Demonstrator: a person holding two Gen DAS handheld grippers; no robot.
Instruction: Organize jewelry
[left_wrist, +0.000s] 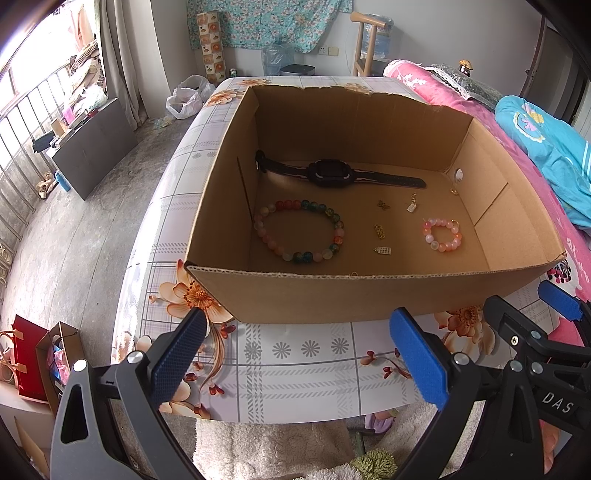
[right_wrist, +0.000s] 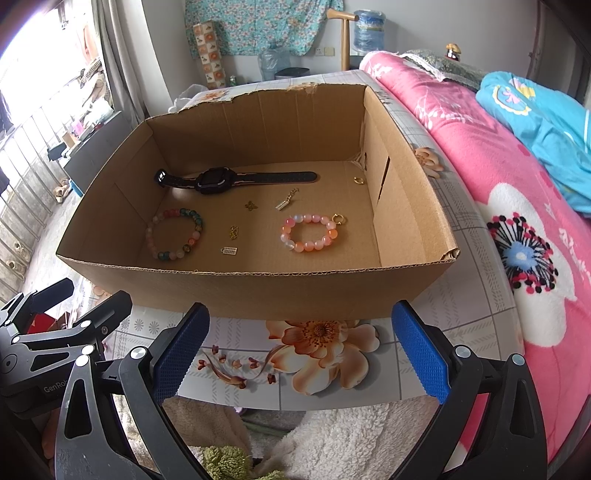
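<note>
An open cardboard box (left_wrist: 362, 295) (right_wrist: 258, 291) stands on the floral table. Inside lie a dark watch (left_wrist: 332, 174) (right_wrist: 218, 180), a large multicoloured bead bracelet (left_wrist: 300, 231) (right_wrist: 176, 233), a small pink bead bracelet (left_wrist: 442, 234) (right_wrist: 311, 232) and several small gold charms (left_wrist: 380, 232) (right_wrist: 233, 232). My left gripper (left_wrist: 299, 354) is open and empty, in front of the box's near wall. My right gripper (right_wrist: 301, 350) is open and empty too, beside it; it also shows in the left wrist view (left_wrist: 546, 325).
The table (left_wrist: 295, 365) has a floral plastic cover, its front edge just below the grippers. A bed with a pink quilt (right_wrist: 498, 177) lies to the right. Red and brown paper bags (left_wrist: 37, 362) stand on the floor at the left. A fluffy white cloth (right_wrist: 332, 435) lies below the table edge.
</note>
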